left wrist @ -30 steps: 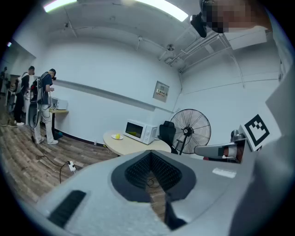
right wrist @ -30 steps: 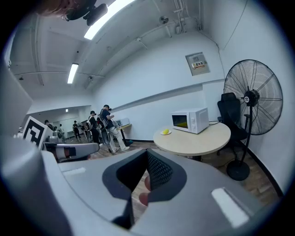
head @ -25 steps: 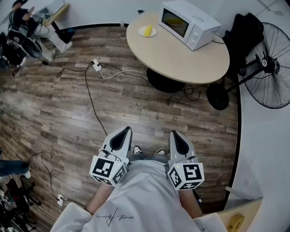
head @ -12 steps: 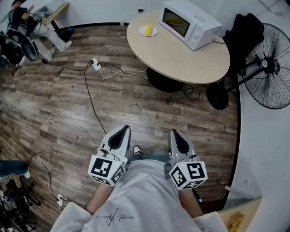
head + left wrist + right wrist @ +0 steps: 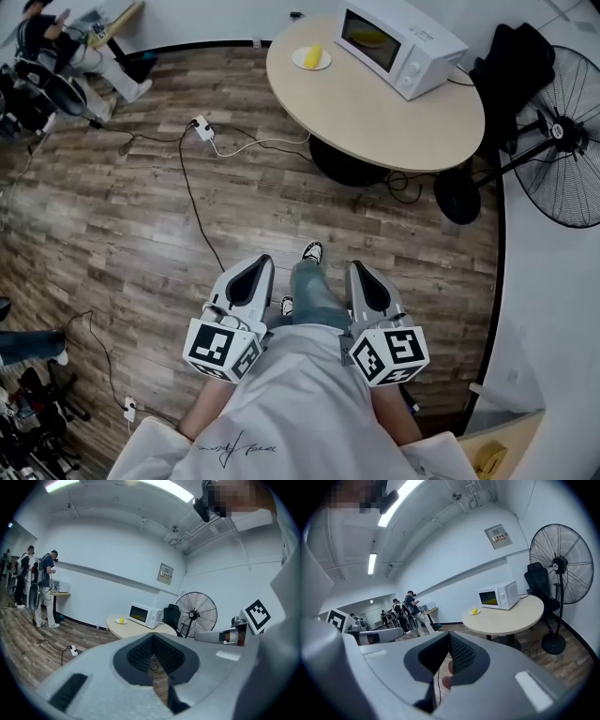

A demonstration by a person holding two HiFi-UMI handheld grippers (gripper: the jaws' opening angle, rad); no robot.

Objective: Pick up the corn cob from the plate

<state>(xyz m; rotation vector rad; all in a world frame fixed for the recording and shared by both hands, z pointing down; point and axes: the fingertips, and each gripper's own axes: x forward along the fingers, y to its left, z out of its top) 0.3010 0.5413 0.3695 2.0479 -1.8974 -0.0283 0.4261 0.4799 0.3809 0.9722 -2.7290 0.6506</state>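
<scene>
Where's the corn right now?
In the head view, the corn lies on a plate at the table's far left edge, left of the microwave.

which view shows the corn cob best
The head view: it looks down on the corn cob lying on its plate beside the microwave. Both gripper views show it only as a small yellow speck on the far table.

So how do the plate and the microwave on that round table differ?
The microwave is a large white box; the plate is small, flat and round. The plate carries the yellow corn cob in the open; the microwave's door is shut, its window yellowish. In the head view the plate sits near the left edge of the table, the microwave further right. Both are white and stand on the same table.
</scene>
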